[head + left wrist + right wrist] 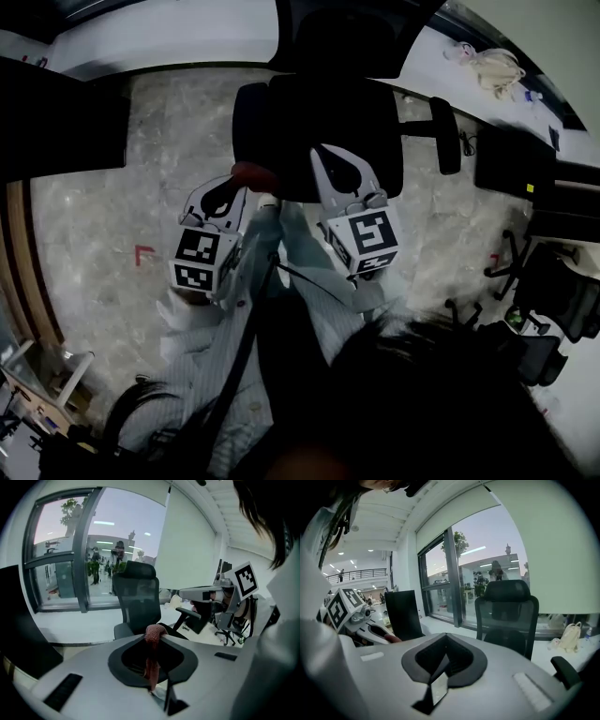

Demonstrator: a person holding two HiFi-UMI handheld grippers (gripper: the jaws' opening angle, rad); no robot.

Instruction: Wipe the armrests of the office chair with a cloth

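Mottled stone floor (94, 216), black chair (347, 122), nubbly reddish cloth (154, 633) in left hand-held gripper (234, 180)

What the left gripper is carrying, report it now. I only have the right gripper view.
Observer: The left gripper is shut on a reddish cloth, bunched at the jaw tips.
Operator: Place that cloth against the chair.
Observer: In the head view it sits at the near end of the armrest on the person's left. I cannot tell whether they touch.
Operator: Now the other armrest.
Observer: The other armrest has nothing on it. It lies out to the right of the right gripper, which hangs over the seat.
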